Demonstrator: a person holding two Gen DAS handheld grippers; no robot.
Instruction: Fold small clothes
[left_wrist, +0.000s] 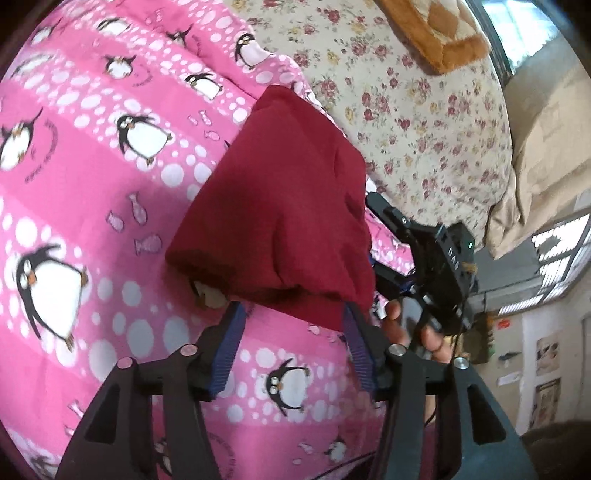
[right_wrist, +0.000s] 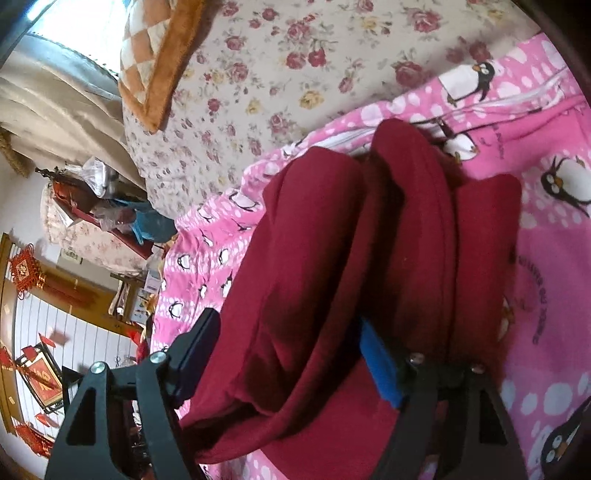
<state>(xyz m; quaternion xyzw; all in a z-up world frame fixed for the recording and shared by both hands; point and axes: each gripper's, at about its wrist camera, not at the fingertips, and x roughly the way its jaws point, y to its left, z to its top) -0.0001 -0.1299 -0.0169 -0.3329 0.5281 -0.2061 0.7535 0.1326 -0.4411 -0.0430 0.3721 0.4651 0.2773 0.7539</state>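
I am looking along my left gripper (left_wrist: 291, 314), and its 2 blue-padded fingers (left_wrist: 229, 350) are standing spread apart with the lower edge of the dark red garment (left_wrist: 280, 206) hanging over their tips. Whether those fingers are actually pinching any cloth I cannot tell, since the fabric is hiding the tips. The garment is bunching into a loose hood shape above the pink penguin blanket (left_wrist: 92, 229), lifted off it rather than lying flat. Just to the right of the garment, a bare hand (left_wrist: 410, 328) is gripping the black body of the right gripper (left_wrist: 432, 258).

From my right wrist camera, the right gripper (right_wrist: 291, 354) is holding its 2 fingers wide, and thick folds of the garment (right_wrist: 332, 258) are draping between them and over the blue pad (right_wrist: 380, 369). It is not clenching on the cloth; the fabric is simply resting across the open fingers. Beyond the garment, past the far edge of the penguin blanket (right_wrist: 546, 266), a floral bedsheet (right_wrist: 295, 66) is showing, with an orange checked cushion (right_wrist: 159, 62) lying on it.
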